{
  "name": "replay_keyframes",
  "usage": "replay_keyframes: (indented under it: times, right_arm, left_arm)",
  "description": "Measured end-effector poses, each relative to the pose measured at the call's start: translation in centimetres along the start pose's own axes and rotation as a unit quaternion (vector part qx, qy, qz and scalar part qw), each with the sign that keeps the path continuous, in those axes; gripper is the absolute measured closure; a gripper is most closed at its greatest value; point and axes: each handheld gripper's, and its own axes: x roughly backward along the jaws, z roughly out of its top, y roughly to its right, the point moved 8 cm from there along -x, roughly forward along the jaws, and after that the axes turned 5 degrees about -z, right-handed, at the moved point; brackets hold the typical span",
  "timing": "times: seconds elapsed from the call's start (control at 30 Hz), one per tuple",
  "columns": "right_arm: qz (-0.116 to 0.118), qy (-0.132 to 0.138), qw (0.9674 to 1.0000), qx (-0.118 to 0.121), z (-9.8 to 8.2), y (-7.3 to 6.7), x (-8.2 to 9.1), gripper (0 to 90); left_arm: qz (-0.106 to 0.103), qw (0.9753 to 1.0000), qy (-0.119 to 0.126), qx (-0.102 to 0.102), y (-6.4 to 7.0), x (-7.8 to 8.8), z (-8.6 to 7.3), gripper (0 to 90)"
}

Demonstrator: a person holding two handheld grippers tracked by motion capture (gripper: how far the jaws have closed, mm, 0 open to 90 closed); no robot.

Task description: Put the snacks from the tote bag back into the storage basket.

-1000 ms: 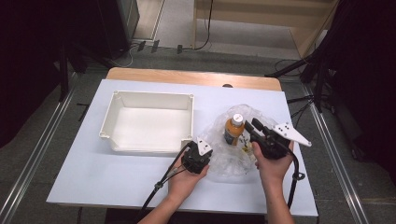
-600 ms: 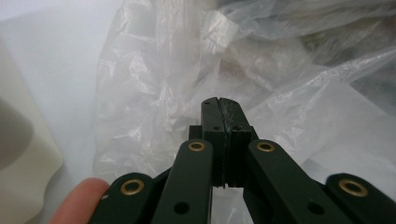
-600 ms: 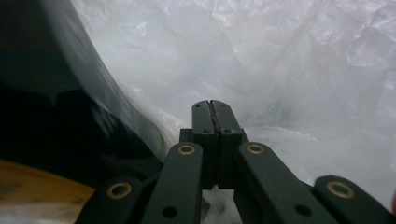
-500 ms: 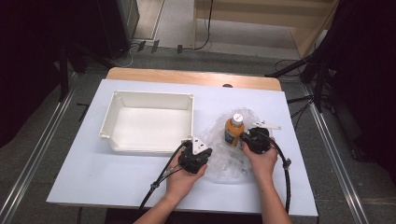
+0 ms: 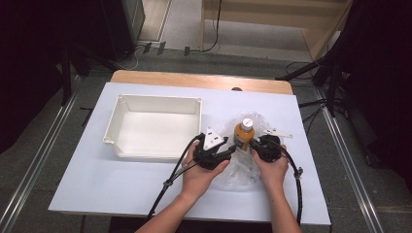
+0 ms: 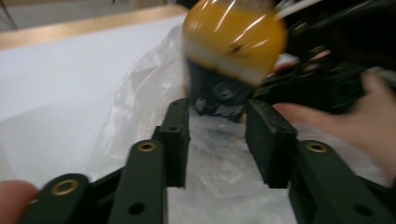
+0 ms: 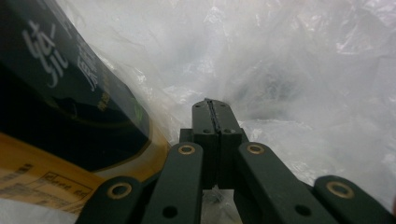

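- Bottle [image 5: 244, 134]: orange drink, white cap, dark label; upright inside a crumpled clear plastic bag [image 5: 241, 167] on the white tabletop [image 5: 87, 189], right of centre, between the two claws.
- Tray [image 5: 156, 127]: white, shallow, nothing in it; on the tabletop, left of the bag and apart from it.
- Left claw [image 6: 218, 140]: jaws apart, just opened further, with earlier pictures showing them shut; bag film and the bottle's dark label ahead between the pads [image 6: 176, 135], no pad pressing on either. In the high view, aimed rightward at the bottle's base.
- Right claw [image 7: 214, 122]: jaws together, pads flat against each other deep in the bag's folds; a pinch of film likely, though no film visible in the seam. Bottle label just beside it on its left.
- Step in hand, judged: freeing the bottle from the bag, right claw anchoring the plastic, left claw lining up on the bottle.
- Next move, judged: left claw forward until both pads flank the bottle body, then closing on the bottle rather than loose film; right claw holding the bag down during the lift; tray the probable destination.
- Risk, judged: film caught under a pad, bottle slipping or tipping.
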Motion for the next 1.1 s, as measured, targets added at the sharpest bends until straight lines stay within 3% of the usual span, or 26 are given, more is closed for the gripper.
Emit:
replay_keyframes:
  times: [0.07,0.17,0.23,0.27,0.33,0.47,0.6,0.67,0.8,0.93,0.97,1.03,1.1]
  right_arm:
    - [0.001,0.0,1.0,-0.002,0.0,0.0,0.0,90.0]
    - [0.0,0.001,1.0,0.002,-0.1,0.0,0.1,90.0]
    - [0.002,0.001,1.0,0.005,-0.1,0.0,0.1,90.0]
    - [0.004,-0.001,1.0,0.004,-0.2,0.0,0.2,90.0]
    - [0.008,-0.005,1.0,0.001,-0.2,0.0,0.3,90.0]
    - [0.018,0.008,0.9998,-0.001,0.0,0.4,1.4,90.0]
    - [0.039,0.065,0.9971,-0.005,0.7,0.3,4.7,90.0]
    - [0.041,0.081,0.9957,0.018,0.6,0.0,6.3,90.0]
    - [0.037,0.049,0.9972,0.042,-1.4,-0.3,6.5,90.0]
    - [0.024,-0.015,0.9995,0.017,-4.0,0.8,4.8,90.0]
    - [0.032,-0.016,0.9993,0.008,-4.0,0.9,4.7,88.8]
    - [0.026,-0.015,0.9996,0.0,-3.8,1.0,4.9,84.5]
    - [0.035,0.008,0.9993,-0.001,-3.5,0.8,5.3,80.1]
  left_arm:
    - [0.003,0.9997,-0.018,0.017,-0.6,-1.3,-0.8,74.4]
    - [0.019,0.9981,-0.053,0.024,-1.3,-2.6,-2.1,88.5]
    - [0.044,0.9958,-0.08,0.012,-1.6,-3.3,-3.1,90.0]
    - [0.055,0.9943,-0.092,-0.005,-1.7,-3.5,-3.6,90.0]
    - [0.058,0.9915,-0.115,-0.017,-1.9,-3.8,-4.5,90.0]
    - [0.067,0.9908,-0.109,-0.044,-1.4,-3.7,-4.8,90.0]
    - [0.051,0.993,-0.105,-0.016,-1.6,-3.6,-4.8,90.0]
    - [0.048,0.9932,-0.105,-0.015,-1.7,-3.6,-4.8,90.0]
    - [0.052,0.993,-0.104,-0.021,-1.5,-3.5,-4.9,90.0]
    - [0.059,0.9926,-0.103,-0.025,-1.6,-3.3,-5.0,90.0]
    - [0.06,0.9924,-0.104,-0.028,-1.5,-3.3,-5.0,90.0]
    - [0.059,0.9926,-0.103,-0.025,-1.5,-3.3,-5.0,90.0]
    - [0.055,0.9929,-0.103,-0.022,-1.6,-3.2,-5.0,90.0]
